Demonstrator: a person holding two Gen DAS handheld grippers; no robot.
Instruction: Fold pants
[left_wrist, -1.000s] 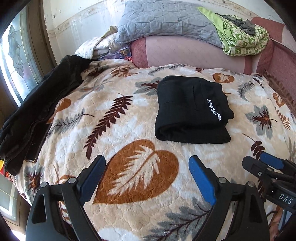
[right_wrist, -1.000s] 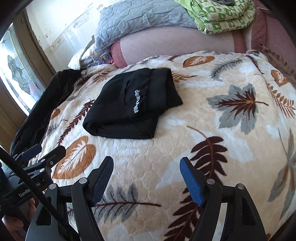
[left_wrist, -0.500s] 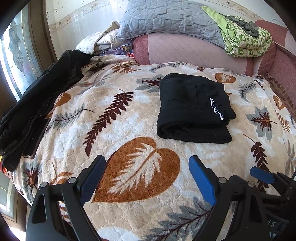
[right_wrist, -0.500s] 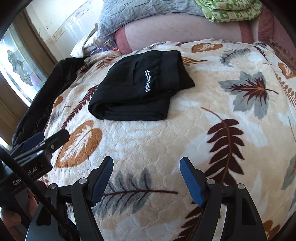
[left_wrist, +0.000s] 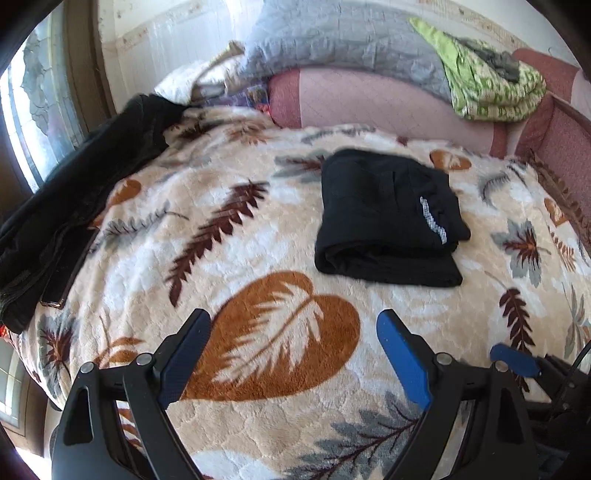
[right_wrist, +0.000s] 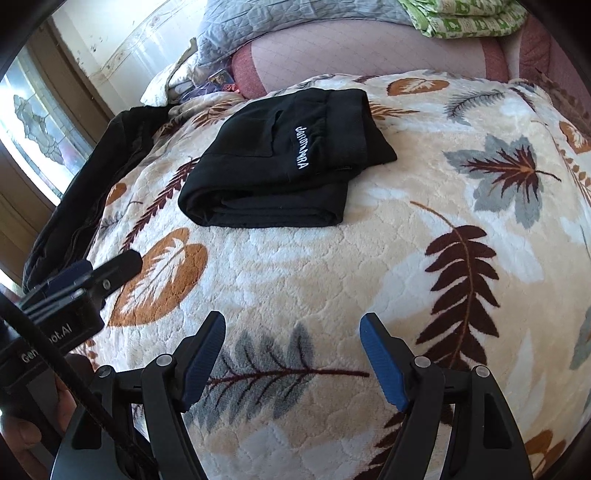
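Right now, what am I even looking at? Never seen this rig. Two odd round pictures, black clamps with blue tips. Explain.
No robot here: a person holds a two-finger gripper in each hand, and each gripper carries a fisheye camera looking forward along its fingers, hence the round warped pictures.

One picture is from the left gripper, the other from the right gripper. Each also catches the other gripper at its edge.

Both grippers are open and hold nothing, hovering over a leaf-print blanket on a bed. On it lie black pants, already folded into a compact stack. A dark garment lies at the blanket's left edge; pillows are piled behind.
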